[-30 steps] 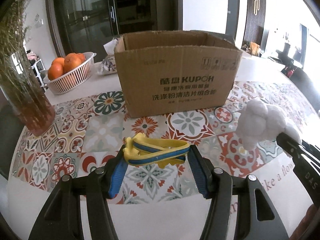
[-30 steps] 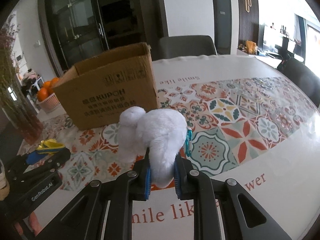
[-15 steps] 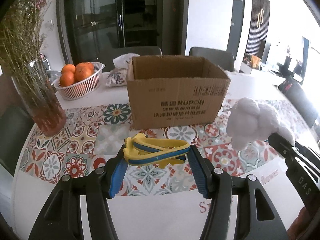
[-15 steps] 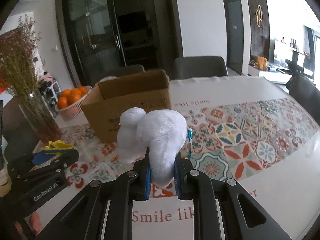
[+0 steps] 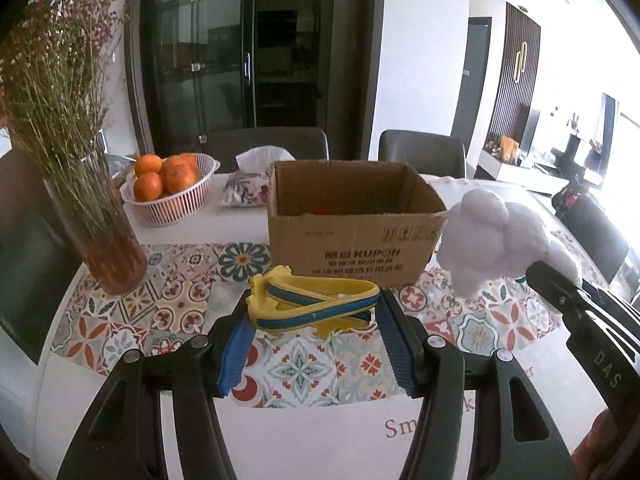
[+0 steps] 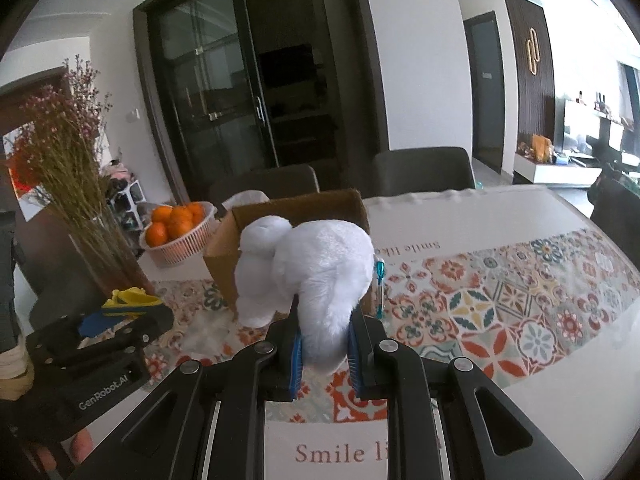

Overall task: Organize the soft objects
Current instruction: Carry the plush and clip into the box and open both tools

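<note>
Yellow-and-blue soft toy point(image 5: 314, 304), held level above the table; white plush point(image 6: 316, 276), held aloft near the open box point(image 5: 352, 232).

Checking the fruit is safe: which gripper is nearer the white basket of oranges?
Left. The left gripper, holding the yellow-and-blue toy, sits on the white basket of oranges side; the right gripper is across the cardboard box.

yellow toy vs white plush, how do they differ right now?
The yellow toy is flat and blue-striped; the white plush is rounded and fluffy. The left gripper holds the toy across wide-set jaws; the right gripper pinches a narrow part of the plush. Both are held above the table, short of the box.
</note>
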Demonstrator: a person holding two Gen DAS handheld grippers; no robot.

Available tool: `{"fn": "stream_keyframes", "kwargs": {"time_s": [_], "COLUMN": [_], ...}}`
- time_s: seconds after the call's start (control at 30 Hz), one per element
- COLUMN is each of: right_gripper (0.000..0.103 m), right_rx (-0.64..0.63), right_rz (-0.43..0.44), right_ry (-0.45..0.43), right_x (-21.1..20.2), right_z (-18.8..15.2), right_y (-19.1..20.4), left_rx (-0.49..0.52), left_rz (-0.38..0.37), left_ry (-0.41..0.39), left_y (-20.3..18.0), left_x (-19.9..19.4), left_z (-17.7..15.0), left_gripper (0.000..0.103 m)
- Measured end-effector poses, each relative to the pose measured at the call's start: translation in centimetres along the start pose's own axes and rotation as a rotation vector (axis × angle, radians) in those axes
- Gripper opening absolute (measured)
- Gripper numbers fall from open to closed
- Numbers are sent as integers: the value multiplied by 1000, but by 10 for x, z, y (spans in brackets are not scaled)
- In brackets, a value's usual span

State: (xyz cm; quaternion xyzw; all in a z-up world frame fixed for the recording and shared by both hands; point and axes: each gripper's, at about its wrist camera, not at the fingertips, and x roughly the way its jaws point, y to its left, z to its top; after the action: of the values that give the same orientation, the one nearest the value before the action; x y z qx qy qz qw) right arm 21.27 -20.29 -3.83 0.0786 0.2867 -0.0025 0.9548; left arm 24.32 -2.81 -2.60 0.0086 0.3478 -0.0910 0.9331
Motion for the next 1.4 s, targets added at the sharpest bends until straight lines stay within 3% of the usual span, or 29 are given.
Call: {"fn": "stream_keyframes", "kwargs": {"time_s": [0.47, 0.9, 1.4], "right_gripper": [20, 20, 20], "right_rx": [5, 67, 44], "right_rz": [53, 108, 122], "right_ry": [-31, 45, 187], "right_x": [5, 55, 138], "right_z": [42, 80, 115], "right_y": [9, 2, 0], "left_rx": [-8, 19, 33], "left_rz": [-52, -69, -91], "left_ry": [-16, -35, 42], "left_y": [6, 9, 13], "left_x": [5, 38, 113], "left_z": [40, 90, 130], "left_gripper": [59, 59, 59]}}
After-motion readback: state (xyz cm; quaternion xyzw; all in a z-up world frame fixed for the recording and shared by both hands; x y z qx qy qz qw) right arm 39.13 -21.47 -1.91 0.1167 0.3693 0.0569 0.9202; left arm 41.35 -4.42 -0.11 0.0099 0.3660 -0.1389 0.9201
